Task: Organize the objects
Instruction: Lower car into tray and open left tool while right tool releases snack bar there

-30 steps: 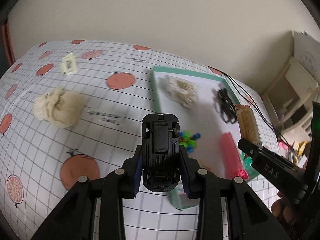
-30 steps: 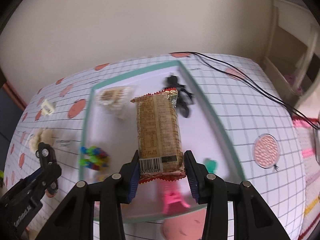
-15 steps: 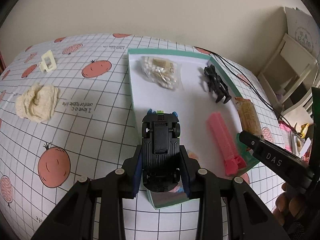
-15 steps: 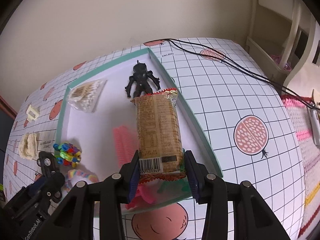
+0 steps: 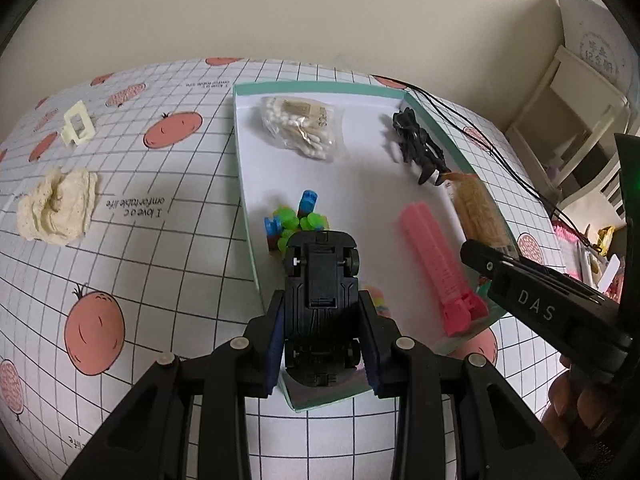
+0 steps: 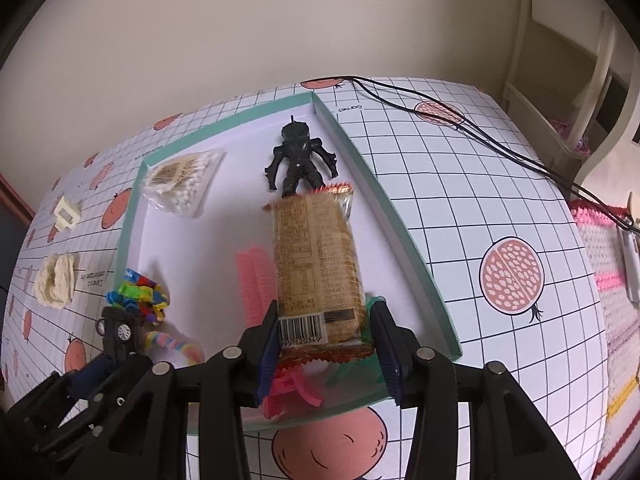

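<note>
Left gripper [image 5: 323,344] clamped on one toy car [image 5: 321,292] over tray [image 5: 424,98] near edge | right gripper [image 6: 326,350] was gripping one snack bar [image 6: 316,268] | tray centre seemingly free

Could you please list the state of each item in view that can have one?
Left hand-held gripper: shut on toy car.
Toy car: held underside up, above tray.
Right hand-held gripper: shut on snack bar.
Snack bar: sealed, held above tray.
Cotton swab bag: lying in tray.
Tray: open.

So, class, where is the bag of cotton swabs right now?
The bag of cotton swabs lies in the far-left corner of the green tray, left of the black figure in both views.
</note>
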{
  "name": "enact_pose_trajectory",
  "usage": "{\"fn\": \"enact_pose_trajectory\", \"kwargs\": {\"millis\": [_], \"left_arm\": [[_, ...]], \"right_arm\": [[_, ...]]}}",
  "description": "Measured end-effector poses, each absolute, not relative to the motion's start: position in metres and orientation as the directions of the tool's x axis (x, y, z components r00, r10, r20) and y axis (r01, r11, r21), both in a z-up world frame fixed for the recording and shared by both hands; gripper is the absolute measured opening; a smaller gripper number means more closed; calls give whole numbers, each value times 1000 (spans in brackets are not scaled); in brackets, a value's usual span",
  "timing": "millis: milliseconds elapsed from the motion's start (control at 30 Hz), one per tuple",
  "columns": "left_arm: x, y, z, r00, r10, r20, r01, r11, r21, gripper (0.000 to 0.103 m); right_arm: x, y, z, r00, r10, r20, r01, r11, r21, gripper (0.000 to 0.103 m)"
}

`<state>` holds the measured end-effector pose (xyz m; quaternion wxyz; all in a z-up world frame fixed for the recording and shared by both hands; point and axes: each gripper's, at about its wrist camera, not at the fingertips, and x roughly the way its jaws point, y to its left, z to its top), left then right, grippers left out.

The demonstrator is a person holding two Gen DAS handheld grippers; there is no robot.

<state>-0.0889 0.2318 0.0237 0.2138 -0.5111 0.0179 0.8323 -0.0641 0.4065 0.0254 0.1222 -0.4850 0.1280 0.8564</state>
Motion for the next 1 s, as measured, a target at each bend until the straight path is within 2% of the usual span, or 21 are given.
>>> {"fn": "enact_pose_trajectory", "kwargs": {"millis": [167,300,733,1000], "left_arm": [[-89,230,26,-378,359,-854,-377,-902,-212,35],[-88,230,29,-374,373,-849,-385,-895,-224,44],[-95,207,47,-429,405,-808,-343,-900,-269,44],[-109,175,47,-452,382,-806,-245,-922,-300,44]], "right_arm": [[-65,402,28,-506,92,-857,-320,-943,88,48],[-66,400,30,-513,102,-852,-315,-946,77,55],[-62,400,41,-550,108,-828,-317,-944,87,59],[-61,393,45,-566,109,-817,-300,-950,81,59]]}}
